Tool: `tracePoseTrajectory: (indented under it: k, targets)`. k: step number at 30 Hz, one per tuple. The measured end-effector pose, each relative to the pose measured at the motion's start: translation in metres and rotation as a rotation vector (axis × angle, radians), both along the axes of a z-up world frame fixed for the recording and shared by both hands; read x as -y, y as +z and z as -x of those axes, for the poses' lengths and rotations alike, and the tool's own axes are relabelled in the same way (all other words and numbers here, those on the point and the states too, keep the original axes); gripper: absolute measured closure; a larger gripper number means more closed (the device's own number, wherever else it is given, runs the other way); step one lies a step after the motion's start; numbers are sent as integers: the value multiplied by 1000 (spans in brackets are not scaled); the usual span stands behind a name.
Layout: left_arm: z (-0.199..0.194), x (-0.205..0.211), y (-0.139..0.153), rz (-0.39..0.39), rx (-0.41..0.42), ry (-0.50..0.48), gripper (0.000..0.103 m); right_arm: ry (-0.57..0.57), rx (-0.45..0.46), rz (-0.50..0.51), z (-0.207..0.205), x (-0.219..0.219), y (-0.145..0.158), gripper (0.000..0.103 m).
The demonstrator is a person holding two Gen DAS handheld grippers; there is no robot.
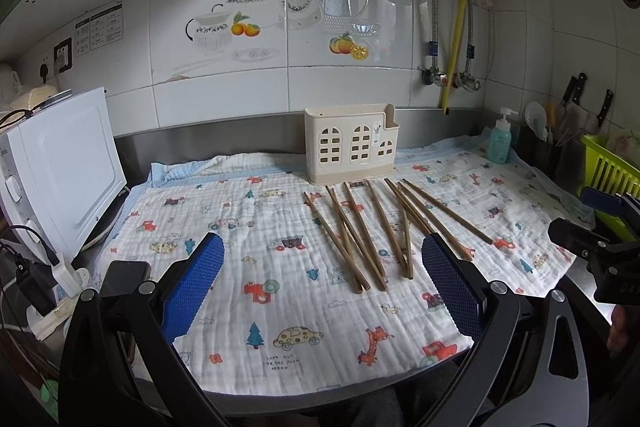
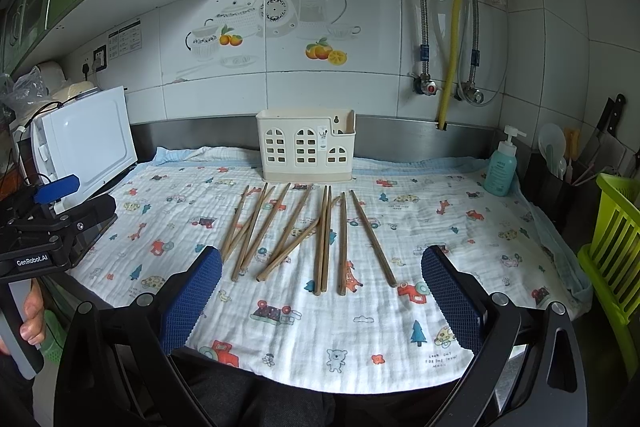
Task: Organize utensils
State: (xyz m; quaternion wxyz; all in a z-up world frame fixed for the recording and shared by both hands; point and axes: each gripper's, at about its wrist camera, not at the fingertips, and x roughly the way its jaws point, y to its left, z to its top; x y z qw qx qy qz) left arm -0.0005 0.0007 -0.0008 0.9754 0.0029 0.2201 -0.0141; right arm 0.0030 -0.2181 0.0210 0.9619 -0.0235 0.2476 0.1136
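Nothing has been picked yet: both the left claw (image 1: 322,281) and right claw (image 2: 322,281) are held apart, empty. A chopstick (image 2: 372,237) must next be pinched and carried to the far holder (image 2: 306,147).

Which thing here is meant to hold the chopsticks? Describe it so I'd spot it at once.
Look at the back of the patterned cloth, against the steel backsplash. The cream plastic holder stands upright there, just behind the loose chopsticks. Its house-shaped window cut-outs set it apart from the teal pump bottle.
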Motion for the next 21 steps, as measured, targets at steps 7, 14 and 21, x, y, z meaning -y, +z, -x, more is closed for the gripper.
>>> tracePoseTrajectory:
  k: [7,14,21]
  targets:
    - [1,3,-1,-3,-2,-8,5,-1,1,-2,0,0,0,6]
    - [1,4,0,2,-4,-14,5,0,1,-2,-1,1,-1,6]
    - [-1,4,-1,0,-11,-16,5,0,1,-2,1,0,2,6]
